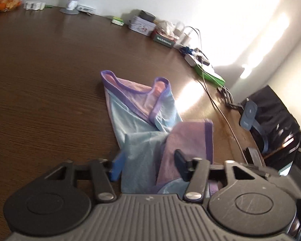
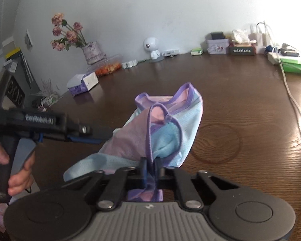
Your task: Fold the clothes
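A small sleeveless top [image 1: 138, 118], light blue and pink with purple trim, lies partly on the dark wooden table [image 1: 40, 100]. My left gripper [image 1: 148, 164] is open, its jaws spread wide on either side of the near cloth. In the right wrist view the same top [image 2: 166, 128] is lifted and bunched. My right gripper [image 2: 151, 166] is shut on its purple-edged hem. The left gripper [image 2: 102, 134] reaches in from the left, its tips at the cloth's left side.
Along the wall stand a small white camera [image 2: 151, 47], tins and boxes [image 2: 218, 44], chargers with cables [image 2: 291, 92], a green folder [image 2: 297, 66], a tissue box [image 2: 83, 83], a vase of flowers [image 2: 92, 52] and a bowl of oranges [image 2: 108, 68]. A dark chair [image 1: 275, 120] stands beyond the table's right edge.
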`<state>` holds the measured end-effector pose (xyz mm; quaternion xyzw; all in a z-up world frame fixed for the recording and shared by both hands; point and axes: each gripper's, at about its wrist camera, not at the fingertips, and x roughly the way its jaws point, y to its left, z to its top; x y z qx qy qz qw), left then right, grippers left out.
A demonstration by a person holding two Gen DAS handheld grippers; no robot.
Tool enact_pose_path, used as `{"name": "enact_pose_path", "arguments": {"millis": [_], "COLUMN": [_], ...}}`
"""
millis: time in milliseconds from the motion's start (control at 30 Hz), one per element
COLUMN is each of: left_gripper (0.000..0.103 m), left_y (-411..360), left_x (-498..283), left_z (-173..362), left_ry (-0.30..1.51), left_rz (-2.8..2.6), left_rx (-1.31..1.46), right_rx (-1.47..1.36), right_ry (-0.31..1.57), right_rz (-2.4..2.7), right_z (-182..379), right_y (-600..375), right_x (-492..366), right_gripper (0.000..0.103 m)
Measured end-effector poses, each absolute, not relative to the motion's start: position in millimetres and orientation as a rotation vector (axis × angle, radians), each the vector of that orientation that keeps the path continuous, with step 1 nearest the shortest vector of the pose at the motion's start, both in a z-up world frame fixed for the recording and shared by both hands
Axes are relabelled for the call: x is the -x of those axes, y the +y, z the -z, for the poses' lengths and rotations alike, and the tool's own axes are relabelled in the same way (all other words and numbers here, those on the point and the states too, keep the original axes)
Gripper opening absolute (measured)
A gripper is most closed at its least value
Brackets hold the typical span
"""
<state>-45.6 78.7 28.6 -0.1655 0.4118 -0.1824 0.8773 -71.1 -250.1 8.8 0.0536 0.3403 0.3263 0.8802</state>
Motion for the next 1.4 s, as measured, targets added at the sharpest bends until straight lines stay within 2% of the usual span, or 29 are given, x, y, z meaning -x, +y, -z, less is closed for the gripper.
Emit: {"name": "enact_pose_path", "arguments": {"millis": [33, 133, 267, 300, 367, 400, 433, 467, 533, 567, 633, 667, 733, 767, 800, 833, 867, 900, 933, 1033, 1133, 1200, 1233, 1267, 1333, 1400], "left_gripper": [0.026, 0.009, 0.009, 0.011, 0.024, 0.037, 0.044, 0.045, 0.052, 0.055, 0.071, 0.075, 0.078, 0.077, 0.069, 0.054, 0.046, 0.031, 0.024, 0.017, 0.016, 0.023, 0.033, 0.040, 0.064, 0.070], "left_y": [78, 81, 91, 91, 91, 91, 88, 85, 77, 70, 58, 52, 46, 45, 44, 44, 45, 48, 50, 59, 65, 68, 67, 65, 62, 55], "left_x": [49, 59, 68, 69, 68, 67, 64, 61, 54, 51, 45, 43, 42, 43, 44, 46, 48, 51, 54, 64, 71, 72, 74, 76, 81, 84], "left_z": [-30, -35, -46, -46, -47, -47, -46, -46, -44, -42, -37, -34, -30, -29, -27, -26, -26, -26, -27, -30, -32, -32, -33, -35, -39, -40], "left_ry": [0.855, 0.823, 0.813, 0.820, 0.834, 0.835, 0.840, 0.845, 0.860, 0.871, 0.899, 0.917, 0.933, 0.932, 0.930, 0.932, 0.934, 0.932, 0.930, 0.915, 0.910, 0.920, 0.914, 0.906, 0.890, 0.873], "left_rz": [0.382, 0.351, 0.351, 0.353, 0.356, 0.358, 0.364, 0.371, 0.396, 0.411, 0.428, 0.434, 0.442, 0.442, 0.442, 0.432, 0.421, 0.414, 0.408, 0.386, 0.409, 0.418, 0.436, 0.455, 0.494, 0.519], "left_rx": [0.336, 0.334, 0.349, 0.341, 0.324, 0.323, 0.321, 0.319, 0.313, 0.304, 0.275, 0.261, 0.248, 0.243, 0.239, 0.234, 0.230, 0.234, 0.238, 0.248, 0.268, 0.273, 0.260, 0.245, 0.216, 0.189], "right_rx": [-0.121, -0.146, -0.131, -0.121, -0.099, -0.094, -0.094, -0.102, -0.108, -0.109, -0.111, -0.112, -0.114, -0.115, -0.116, -0.117, -0.119, -0.120, -0.121, -0.124, -0.157, -0.184, -0.197, -0.210, -0.237, -0.263], "right_ry": [0.692, 0.651, 0.647, 0.667, 0.715, 0.721, 0.725, 0.727, 0.728, 0.728, 0.728, 0.728, 0.728, 0.728, 0.728, 0.728, 0.728, 0.728, 0.728, 0.728, 0.701, 0.678, 0.666, 0.655, 0.632, 0.609], "right_rz": [-0.681, -0.670, -0.685, -0.701, -0.729, -0.724, -0.720, -0.716, -0.714, -0.714, -0.714, -0.713, -0.713, -0.713, -0.713, -0.713, -0.712, -0.712, -0.712, -0.712, -0.718, -0.724, -0.727, -0.729, -0.735, -0.740], "right_z": [-19, -30, -44, -42, -35, -33, -31, -30, -30, -31, -32, -33, -34, -35, -35, -36, -37, -37, -38, -40, -43, -46, -47, -48, -51, -53], "right_y": [-257, -272, -259, -257, -240, -232, -224, -218, -208, -203, -194, -189, -180, -175, -170, -166, -161, -156, -152, -138, -140, -145, -147, -149, -154, -158], "right_x": [77, 83, 90, 91, 84, 82, 78, 73, 66, 63, 56, 53, 46, 43, 40, 37, 34, 30, 27, 17, 15, 15, 15, 15, 14, 14], "right_gripper": [0.003, 0.002, 0.002, 0.003, 0.012, 0.014, 0.021, 0.032, 0.039, 0.040, 0.040, 0.040, 0.040, 0.040, 0.040, 0.040, 0.040, 0.040, 0.040, 0.040, 0.040, 0.039, 0.038, 0.024, 0.003, 0.003]}}
